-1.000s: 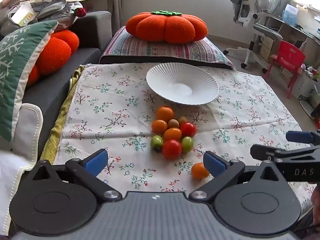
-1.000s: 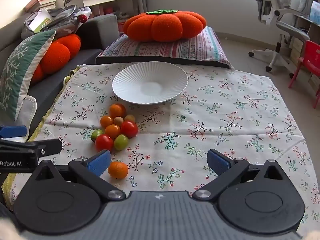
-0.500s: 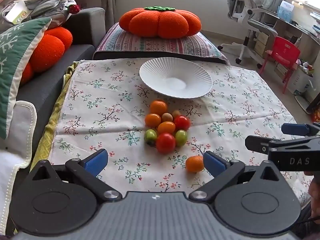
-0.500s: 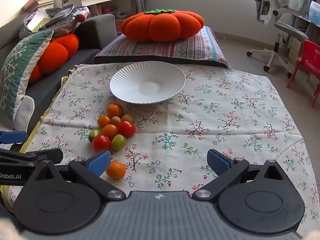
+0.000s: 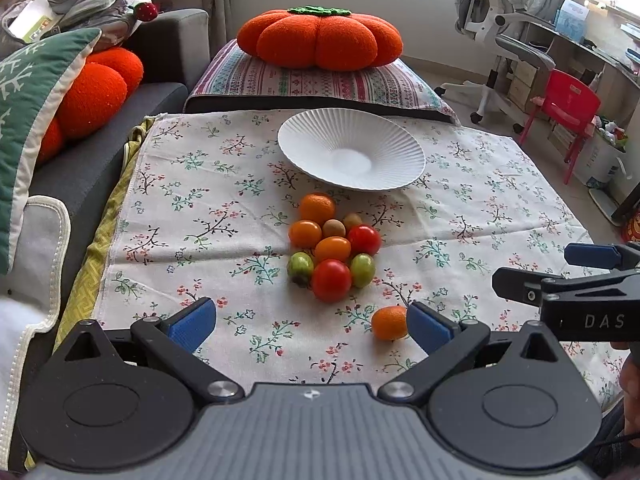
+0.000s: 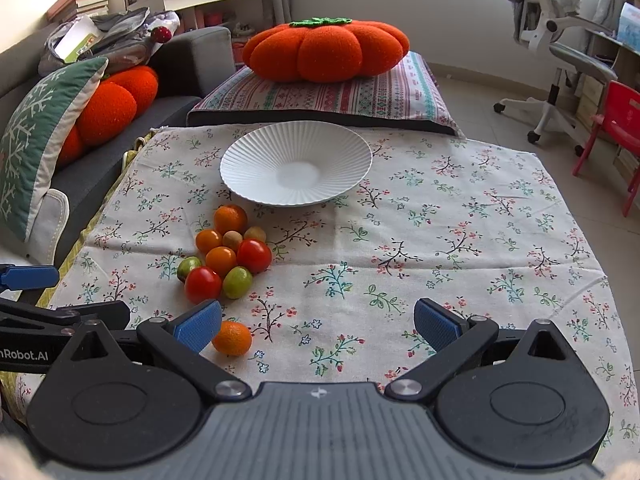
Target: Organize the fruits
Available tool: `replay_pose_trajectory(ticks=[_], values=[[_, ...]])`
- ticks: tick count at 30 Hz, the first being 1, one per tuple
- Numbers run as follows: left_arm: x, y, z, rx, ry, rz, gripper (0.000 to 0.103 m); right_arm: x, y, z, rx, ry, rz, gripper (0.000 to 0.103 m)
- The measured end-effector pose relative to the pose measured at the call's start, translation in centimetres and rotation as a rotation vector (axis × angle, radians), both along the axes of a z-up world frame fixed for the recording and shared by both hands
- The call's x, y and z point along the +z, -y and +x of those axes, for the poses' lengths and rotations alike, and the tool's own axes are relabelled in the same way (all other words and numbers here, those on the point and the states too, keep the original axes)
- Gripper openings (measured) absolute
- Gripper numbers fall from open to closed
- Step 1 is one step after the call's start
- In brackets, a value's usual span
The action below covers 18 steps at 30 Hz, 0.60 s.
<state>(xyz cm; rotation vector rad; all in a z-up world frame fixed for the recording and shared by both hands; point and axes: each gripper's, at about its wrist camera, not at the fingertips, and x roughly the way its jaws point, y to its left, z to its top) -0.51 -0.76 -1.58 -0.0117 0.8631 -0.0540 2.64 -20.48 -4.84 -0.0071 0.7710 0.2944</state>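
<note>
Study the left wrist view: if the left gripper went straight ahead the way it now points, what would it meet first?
Probably the cluster of small fruits, with its near red tomato first. The open left gripper points at them; the lone orange fruit lies off-centre by the right fingertip. Height above the cloth is unclear.

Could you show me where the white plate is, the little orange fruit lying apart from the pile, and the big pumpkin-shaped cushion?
white plate (image 6: 248,152): right wrist view, on its ribbed left rim.
lone orange fruit (image 6: 233,338): right wrist view, middle of its skin.
pumpkin cushion (image 5: 320,42): left wrist view, on its front lobe.
</note>
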Motion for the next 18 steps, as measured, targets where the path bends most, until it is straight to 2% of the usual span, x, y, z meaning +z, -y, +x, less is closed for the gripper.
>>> replay_pose_trajectory(ticks=[18], values=[[-0.38, 0.13, -0.12, -0.015, -0.013, -0.012, 0.09, -0.14, 0.02, -0.11, -0.002, 0.003, -0.005, 0.103]])
